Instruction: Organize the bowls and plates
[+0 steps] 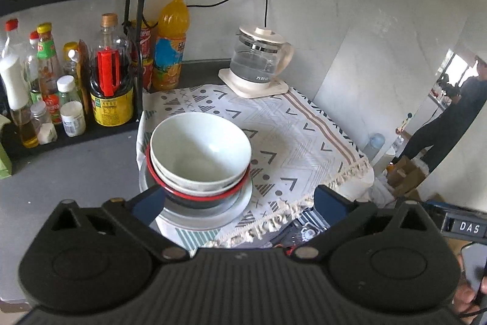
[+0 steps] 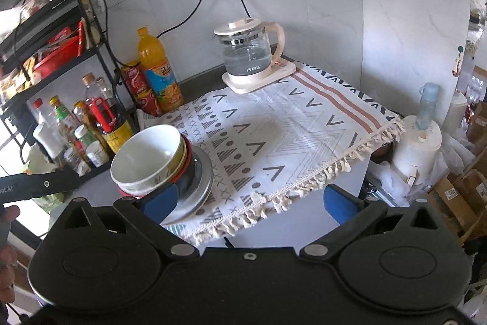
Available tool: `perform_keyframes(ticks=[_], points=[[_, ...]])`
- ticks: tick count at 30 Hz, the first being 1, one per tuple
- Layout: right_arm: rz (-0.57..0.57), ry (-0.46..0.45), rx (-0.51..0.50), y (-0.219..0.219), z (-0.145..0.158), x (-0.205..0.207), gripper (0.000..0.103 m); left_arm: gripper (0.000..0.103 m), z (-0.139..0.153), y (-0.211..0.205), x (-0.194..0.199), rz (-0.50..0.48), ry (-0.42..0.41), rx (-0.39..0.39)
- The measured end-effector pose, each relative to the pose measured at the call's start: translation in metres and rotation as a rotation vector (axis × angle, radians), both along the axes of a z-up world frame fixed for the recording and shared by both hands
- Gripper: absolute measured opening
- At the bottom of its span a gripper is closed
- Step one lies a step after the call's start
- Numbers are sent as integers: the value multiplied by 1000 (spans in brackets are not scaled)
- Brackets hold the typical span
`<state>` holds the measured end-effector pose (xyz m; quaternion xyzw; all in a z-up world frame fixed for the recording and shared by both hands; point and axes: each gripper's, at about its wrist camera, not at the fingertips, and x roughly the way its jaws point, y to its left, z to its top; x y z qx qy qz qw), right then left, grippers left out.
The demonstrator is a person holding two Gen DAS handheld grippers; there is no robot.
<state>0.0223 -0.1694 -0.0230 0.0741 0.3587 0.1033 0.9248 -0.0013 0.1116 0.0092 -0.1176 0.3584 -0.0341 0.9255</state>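
Note:
A stack of dishes stands on the patterned cloth at its near left corner. On top is a white bowl, nested in a second bowl and a red-rimmed black bowl, all resting on grey plates. My left gripper hovers open just in front of the stack, nothing between its blue pads. In the right wrist view the white bowl and plates sit at the left; my right gripper is open and empty, its left pad in front of the plates' edge.
A glass kettle on its base stands at the cloth's far edge. An orange drink bottle, red cans and a black rack full of sauce bottles line the left. The cloth's fringe hangs over the counter's near edge. A person stands far right.

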Motion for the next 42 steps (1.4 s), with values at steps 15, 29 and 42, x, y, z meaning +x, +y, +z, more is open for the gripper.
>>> perform_keyframes(ticks=[15,29,42], points=[[26,-34,-39,-6,6,-44,103,103,-5,-15,-48,-13,16,47],[37,-26,-55,-12,1,-55,103,103,-4,-9,-61,18,15,54],[24,-23,-54,-20,-1,-61,103,103,-6,-19,-60,-6,15,58]])
